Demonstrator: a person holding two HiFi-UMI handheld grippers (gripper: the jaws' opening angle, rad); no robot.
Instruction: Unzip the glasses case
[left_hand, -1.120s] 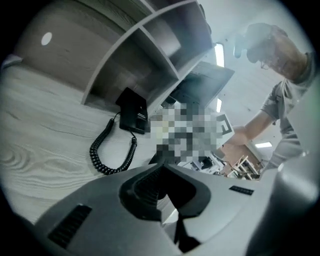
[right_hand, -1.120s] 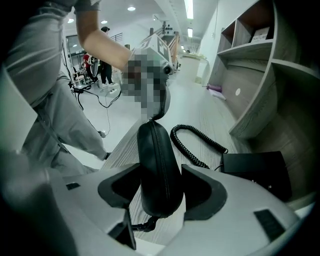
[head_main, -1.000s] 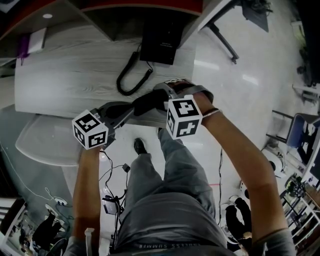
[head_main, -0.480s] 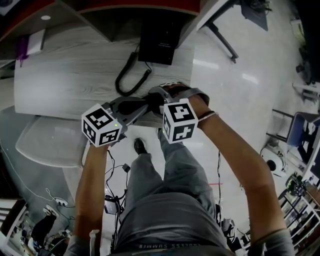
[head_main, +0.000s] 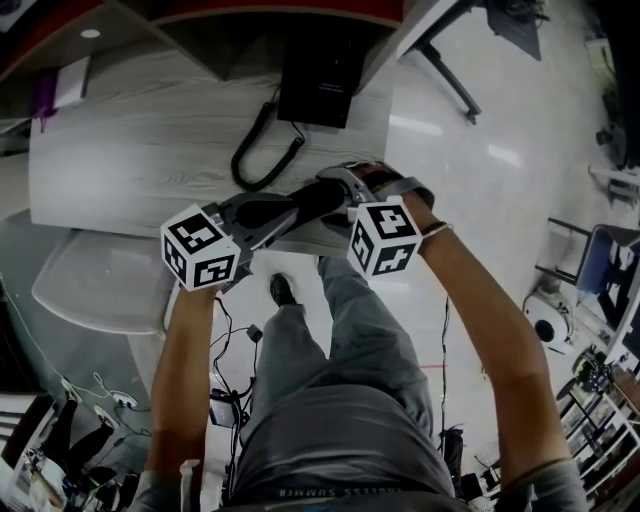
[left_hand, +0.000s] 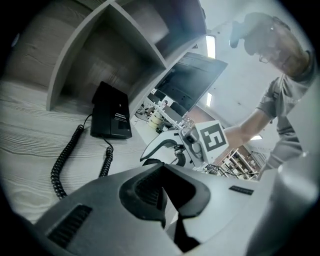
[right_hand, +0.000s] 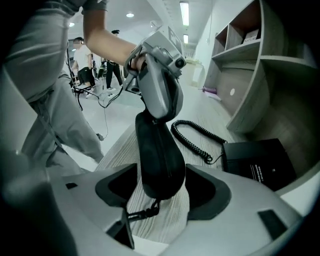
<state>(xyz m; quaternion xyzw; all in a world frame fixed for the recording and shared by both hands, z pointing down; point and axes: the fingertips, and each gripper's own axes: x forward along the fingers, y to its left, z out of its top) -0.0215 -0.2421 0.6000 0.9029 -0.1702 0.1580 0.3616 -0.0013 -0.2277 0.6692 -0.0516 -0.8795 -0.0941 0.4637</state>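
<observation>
**Head view.** Left claw (head_main: 268, 214): jaws together, nipping one end of the glasses case (head_main: 305, 203). Right claw (head_main: 340, 190): at the case's other end. On the tabletop (head_main: 130, 150) beyond both claws: telephone (head_main: 318, 75) and coiled cord (head_main: 262, 150).

**Left gripper view.** I read the jaws as shut tight. The telephone lies ahead and to the left of the claw, and the right claw is just ahead.

**Right gripper view.** The jaws are wide apart and have just been opening. The case's near end sits between them, with the pads not pressing on it. The zip pull (right_hand: 144, 212) hangs just below the case's tip, inside the claw. I cannot tell how far the zip is undone.
</observation>
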